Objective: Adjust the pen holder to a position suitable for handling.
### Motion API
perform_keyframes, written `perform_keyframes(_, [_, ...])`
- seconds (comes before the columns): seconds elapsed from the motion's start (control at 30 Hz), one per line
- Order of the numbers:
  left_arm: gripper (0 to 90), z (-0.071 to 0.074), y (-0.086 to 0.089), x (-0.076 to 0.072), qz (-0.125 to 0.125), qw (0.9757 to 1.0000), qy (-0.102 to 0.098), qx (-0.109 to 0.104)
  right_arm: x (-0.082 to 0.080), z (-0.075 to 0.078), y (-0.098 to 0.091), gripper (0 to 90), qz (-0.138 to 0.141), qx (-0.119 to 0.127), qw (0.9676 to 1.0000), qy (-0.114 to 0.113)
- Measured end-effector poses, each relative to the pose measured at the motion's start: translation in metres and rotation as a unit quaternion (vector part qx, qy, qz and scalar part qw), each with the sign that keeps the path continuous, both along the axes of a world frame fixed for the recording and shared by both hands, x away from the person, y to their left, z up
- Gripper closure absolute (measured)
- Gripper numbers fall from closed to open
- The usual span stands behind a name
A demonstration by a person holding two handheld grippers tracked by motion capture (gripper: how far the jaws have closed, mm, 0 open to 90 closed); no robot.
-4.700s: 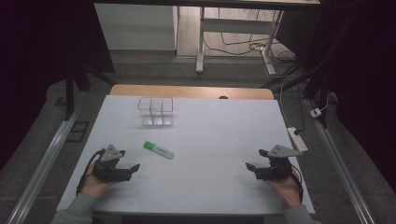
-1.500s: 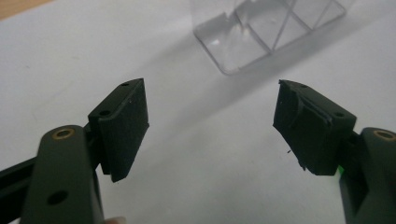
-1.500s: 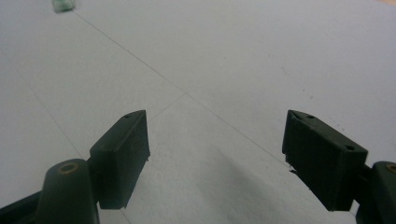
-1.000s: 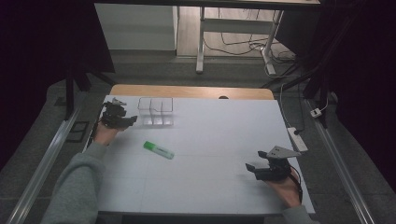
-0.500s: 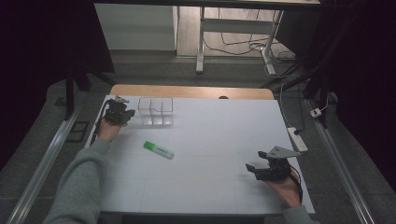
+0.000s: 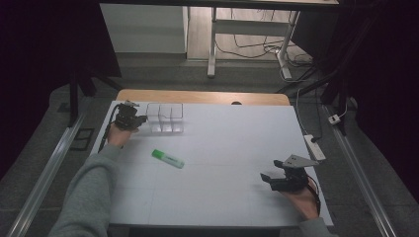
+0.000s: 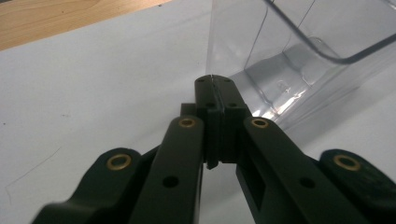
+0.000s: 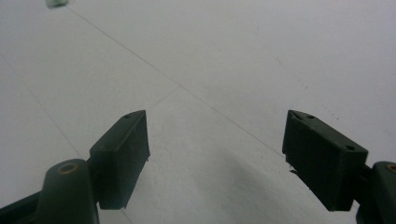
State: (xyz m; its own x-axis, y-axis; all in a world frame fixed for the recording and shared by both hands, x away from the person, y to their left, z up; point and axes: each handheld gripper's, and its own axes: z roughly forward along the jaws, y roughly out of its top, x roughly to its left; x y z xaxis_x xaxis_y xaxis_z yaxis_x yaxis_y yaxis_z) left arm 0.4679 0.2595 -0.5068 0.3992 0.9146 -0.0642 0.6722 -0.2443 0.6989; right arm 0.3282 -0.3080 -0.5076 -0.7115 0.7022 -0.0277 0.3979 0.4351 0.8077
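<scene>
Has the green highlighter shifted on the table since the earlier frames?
No. The green highlighter lies at the same spot and angle, in front of the clear plastic organizer. Only the left gripper went from the near edge up beside that organizer.

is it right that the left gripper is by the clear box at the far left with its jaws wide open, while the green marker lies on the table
Not quite. The left gripper is by the clear box, but its jaws are shut with nothing between them, as the left gripper view shows. The green marker does lie on the table.
</scene>
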Motion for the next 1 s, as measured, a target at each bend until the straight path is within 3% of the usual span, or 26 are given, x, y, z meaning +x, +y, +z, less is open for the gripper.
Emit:
perform_keyframes(0.5, [89.1,0.003,-0.003,0.003,-0.004,1.0000,0.001,0.004,0.000,0.000,-0.001,22.6,0.001,0.005,1.0000,0.000])
perform_keyframes(0.7, [89.1,0.005,-0.003,0.005,0.000,1.0000,0.000,-0.004,0.000,0.000,0.000,22.6,0.001,0.001,1.0000,0.001])
perform_keyframes(1.0, [89.2,0.008,-0.014,0.007,-0.020,0.9998,0.002,-0.005,0.000,0.000,0.000,22.8,-0.001,-0.001,1.0000,0.000])
